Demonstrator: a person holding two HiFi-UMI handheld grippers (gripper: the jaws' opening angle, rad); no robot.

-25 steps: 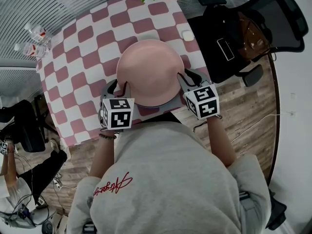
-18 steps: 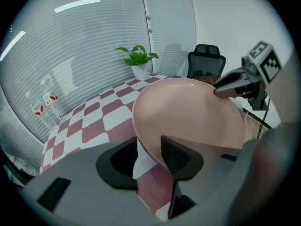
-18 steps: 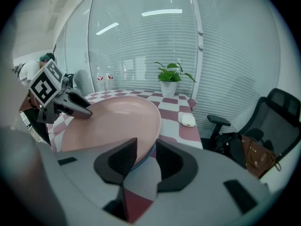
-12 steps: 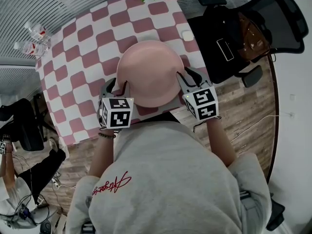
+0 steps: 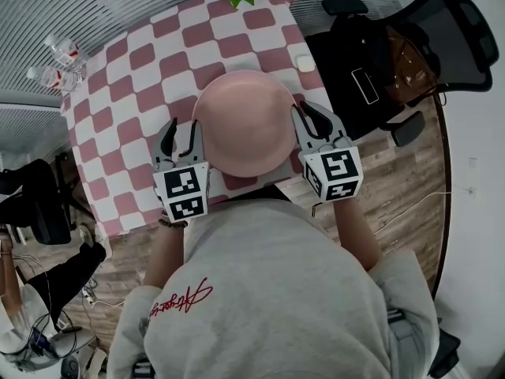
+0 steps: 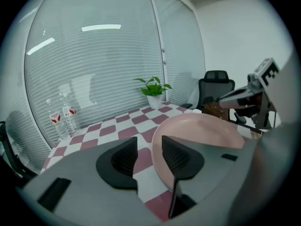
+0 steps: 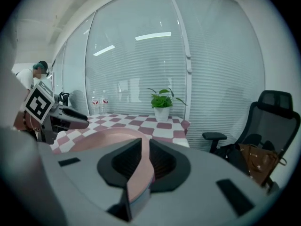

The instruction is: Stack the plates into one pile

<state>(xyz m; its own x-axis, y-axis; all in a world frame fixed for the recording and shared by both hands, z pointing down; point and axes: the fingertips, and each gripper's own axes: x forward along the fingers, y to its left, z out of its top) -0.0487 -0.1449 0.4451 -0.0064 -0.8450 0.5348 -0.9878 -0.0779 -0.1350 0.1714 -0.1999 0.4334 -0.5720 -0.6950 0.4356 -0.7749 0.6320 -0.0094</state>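
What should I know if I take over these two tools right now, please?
Left tool: jaws apart, just opened, nothing between them, beside the pink plate's left rim.
Right tool: jaws have just been closing and clamp the plate's right rim.
The plate is over the checked table; no other plate shows apart from it.
Done: the pile seems formed, though what lies under the top plate is unclear.
Left: confirm the pile, then release.

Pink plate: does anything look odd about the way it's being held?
Yes, the hold is lopsided. The right hand-held gripper, jaws just closing, pinches the rim of the pink plate; the left hand-held gripper, jaws just opened, stands beside the opposite rim with only checked tablecloth between its jaws.
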